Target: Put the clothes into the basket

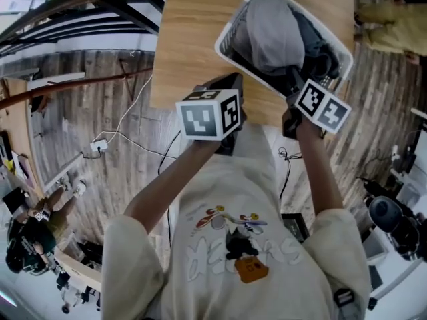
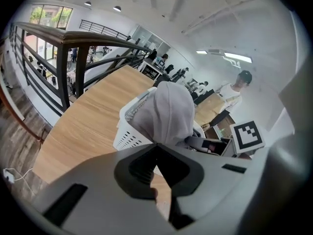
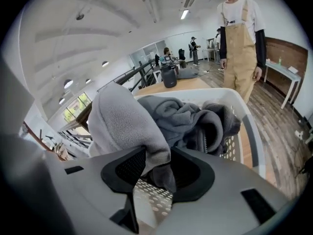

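White basket [image 1: 230, 40], head view's upper right: light grey fleece [image 1: 273, 29] over dark grey garment [image 1: 317, 45]. Right gripper [image 3: 151, 173] apart around fleece fold; left gripper [image 2: 161, 160] closed, empty. Zip [image 3: 205, 142] seen only in right gripper view.

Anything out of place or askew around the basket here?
The light grey fleece is heaped above the rim of the white basket rather than tucked in, one fold lying between the open jaws of the right gripper. The basket sits turned diagonally near a corner of the table. Nothing spilled or damaged.
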{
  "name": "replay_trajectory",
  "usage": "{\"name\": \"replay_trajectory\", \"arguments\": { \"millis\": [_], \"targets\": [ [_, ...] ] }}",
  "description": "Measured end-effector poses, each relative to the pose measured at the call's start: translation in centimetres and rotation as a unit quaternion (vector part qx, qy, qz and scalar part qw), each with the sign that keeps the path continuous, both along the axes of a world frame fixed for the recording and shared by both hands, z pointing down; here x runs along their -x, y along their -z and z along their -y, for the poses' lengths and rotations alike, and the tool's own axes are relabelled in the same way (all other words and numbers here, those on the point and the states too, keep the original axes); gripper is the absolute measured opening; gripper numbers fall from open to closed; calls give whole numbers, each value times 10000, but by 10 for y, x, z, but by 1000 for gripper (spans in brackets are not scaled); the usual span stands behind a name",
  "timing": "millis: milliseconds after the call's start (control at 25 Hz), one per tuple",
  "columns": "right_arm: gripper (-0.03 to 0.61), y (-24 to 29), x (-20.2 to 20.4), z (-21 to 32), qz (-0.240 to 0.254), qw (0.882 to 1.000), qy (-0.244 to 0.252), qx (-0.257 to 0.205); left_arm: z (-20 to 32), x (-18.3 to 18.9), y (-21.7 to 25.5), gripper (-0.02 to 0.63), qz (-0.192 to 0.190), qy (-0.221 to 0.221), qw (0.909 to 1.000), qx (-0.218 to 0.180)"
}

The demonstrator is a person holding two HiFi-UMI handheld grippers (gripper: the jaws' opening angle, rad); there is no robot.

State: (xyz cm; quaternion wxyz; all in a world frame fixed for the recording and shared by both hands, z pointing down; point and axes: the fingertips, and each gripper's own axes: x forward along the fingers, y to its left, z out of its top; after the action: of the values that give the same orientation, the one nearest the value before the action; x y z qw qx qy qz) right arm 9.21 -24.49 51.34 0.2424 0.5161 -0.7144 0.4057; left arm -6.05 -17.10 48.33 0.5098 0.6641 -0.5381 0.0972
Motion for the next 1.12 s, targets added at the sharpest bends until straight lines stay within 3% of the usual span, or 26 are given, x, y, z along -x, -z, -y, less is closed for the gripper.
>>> {"name": "replay_trajectory", "arguments": {
  "millis": [360, 760, 880, 1120],
  "targets": [
    [156, 17, -39, -21, 35, 9993, -369, -23, 2, -22, 9, 0, 69, -384, 9992, 8],
    [152, 50, -37, -27, 282, 9950, -666, -690, -2, -37, 23, 0, 81, -745, 9970, -182],
    [69, 59, -40, -30, 362, 9917, -857, -891, -5, -40, 28, 0, 60, -801, 9964, -252],
    [52, 83, -18, -54, 384, 9880, -632, -1356, -18, -34, 46, 0, 72, -907, 9943, -563]
  ]
}}
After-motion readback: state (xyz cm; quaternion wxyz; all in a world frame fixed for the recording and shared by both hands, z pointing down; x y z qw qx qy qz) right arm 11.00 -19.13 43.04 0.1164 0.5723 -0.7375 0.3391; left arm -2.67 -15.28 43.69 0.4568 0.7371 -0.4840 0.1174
